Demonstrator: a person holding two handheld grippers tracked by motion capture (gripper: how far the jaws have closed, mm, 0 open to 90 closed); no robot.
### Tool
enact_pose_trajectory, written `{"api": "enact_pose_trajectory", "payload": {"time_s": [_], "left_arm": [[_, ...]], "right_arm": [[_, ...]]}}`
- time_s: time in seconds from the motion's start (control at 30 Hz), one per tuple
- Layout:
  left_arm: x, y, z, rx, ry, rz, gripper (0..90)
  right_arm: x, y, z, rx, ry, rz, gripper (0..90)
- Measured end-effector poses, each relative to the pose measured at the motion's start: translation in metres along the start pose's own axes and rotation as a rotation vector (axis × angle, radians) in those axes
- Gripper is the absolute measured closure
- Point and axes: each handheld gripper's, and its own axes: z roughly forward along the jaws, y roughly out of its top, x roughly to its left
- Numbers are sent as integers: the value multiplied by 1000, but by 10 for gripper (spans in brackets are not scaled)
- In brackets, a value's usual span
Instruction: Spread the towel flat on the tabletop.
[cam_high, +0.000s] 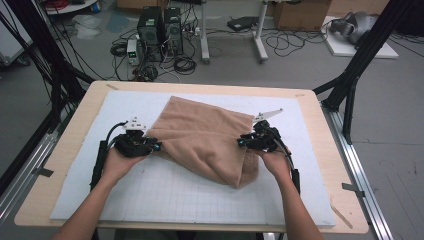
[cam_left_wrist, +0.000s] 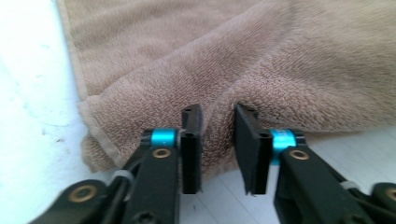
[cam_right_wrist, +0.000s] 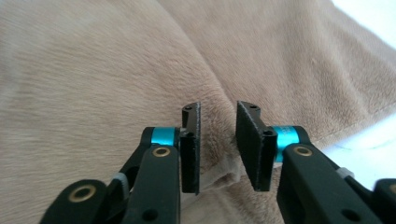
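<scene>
A tan towel (cam_high: 205, 137) lies rumpled and partly folded on the white gridded mat (cam_high: 175, 195). My left gripper (cam_high: 156, 146) is at the towel's left edge, my right gripper (cam_high: 241, 142) at its right side, each held in a hand. In the left gripper view the jaws (cam_left_wrist: 217, 114) stand a little apart with a ridge of towel (cam_left_wrist: 280, 60) between them, not pinched. In the right gripper view the jaws (cam_right_wrist: 218, 109) also stand apart over a fold of the towel (cam_right_wrist: 93, 70), pads off the cloth.
The mat covers most of a wooden table (cam_high: 75, 130). Black frame posts (cam_high: 362, 55) rise at both back corners. Computer towers (cam_high: 160, 30) and cables sit on the floor beyond the far edge.
</scene>
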Motion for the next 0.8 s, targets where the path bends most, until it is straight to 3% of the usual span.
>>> {"api": "enact_pose_trajectory", "payload": {"time_s": [0.17,0.27,0.33,0.47,0.63,0.7,0.8], "left_arm": [[-8,-7,-28,-51,-1,8,611],[-12,-14,-37,-65,-5,6,603],[-17,-19,-39,-66,-20,4,603],[-30,-26,-32,-47,-66,18,604],[-51,-30,-12,-30,-136,36,603],[-55,-29,-4,-28,-161,23,592],[-61,-24,4,-70,-215,-15,577]], "right_arm": [[18,0,-22,-51,-2,-60,640],[30,-1,-33,-68,-3,-106,612],[37,-3,-39,-91,22,-119,585],[54,-8,-44,-115,75,-158,566],[75,-18,-33,-82,121,-204,530],[84,-24,-26,-66,145,-219,513],[91,-30,-15,-34,161,-244,484]]}}
